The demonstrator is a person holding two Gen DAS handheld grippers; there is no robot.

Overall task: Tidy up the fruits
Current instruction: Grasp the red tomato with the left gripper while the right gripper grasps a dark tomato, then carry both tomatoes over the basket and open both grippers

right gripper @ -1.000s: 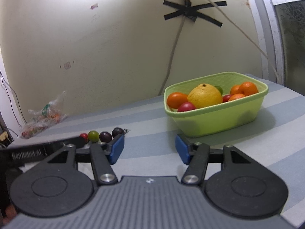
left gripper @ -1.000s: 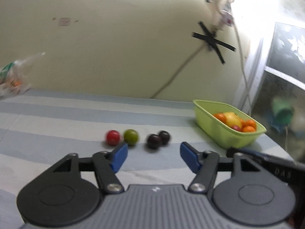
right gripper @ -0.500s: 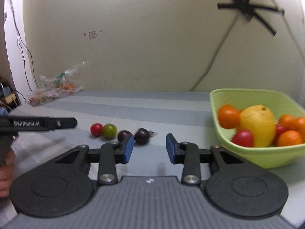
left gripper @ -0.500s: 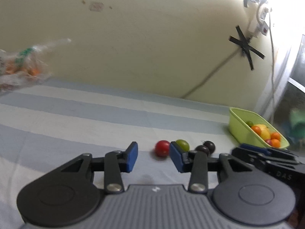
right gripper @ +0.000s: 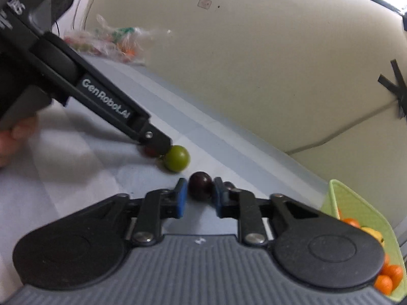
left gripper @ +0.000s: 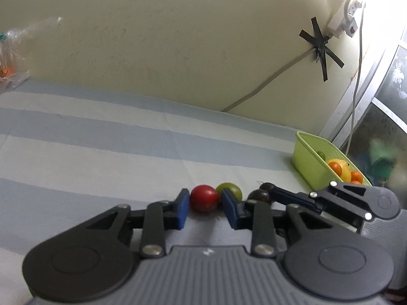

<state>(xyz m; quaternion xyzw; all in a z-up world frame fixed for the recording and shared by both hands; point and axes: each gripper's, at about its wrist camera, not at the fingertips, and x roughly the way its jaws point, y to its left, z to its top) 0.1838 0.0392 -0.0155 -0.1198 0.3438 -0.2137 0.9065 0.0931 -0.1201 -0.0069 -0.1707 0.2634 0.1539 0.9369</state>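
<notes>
Four small fruits lie in a row on the striped cloth: a red one (left gripper: pixel 204 197), a green one (left gripper: pixel 230 190), and two dark ones (left gripper: pixel 258 195) (left gripper: pixel 267 186). My left gripper (left gripper: pixel 205 209) has its blue pads either side of the red fruit, close to its sides. My right gripper (right gripper: pixel 197 197) brackets a dark fruit (right gripper: pixel 200 188) the same way; whether either grip is closed tight is unclear. The green fruit (right gripper: pixel 176 158) sits just left of it. A lime green basket (left gripper: pixel 309 161) with oranges and a yellow fruit stands at the right.
A clear plastic bag (right gripper: pixel 112 41) with produce lies at the far left by the wall. A cable (left gripper: pixel 264 84) taped with black tape runs down the wall. The basket's rim also shows in the right wrist view (right gripper: pixel 338 198). The table's right edge is just past the basket.
Both grippers have moved forward and down to the row of fruits. The left now straddles the red fruit, the right a dark fruit. Both jaws have narrowed.
</notes>
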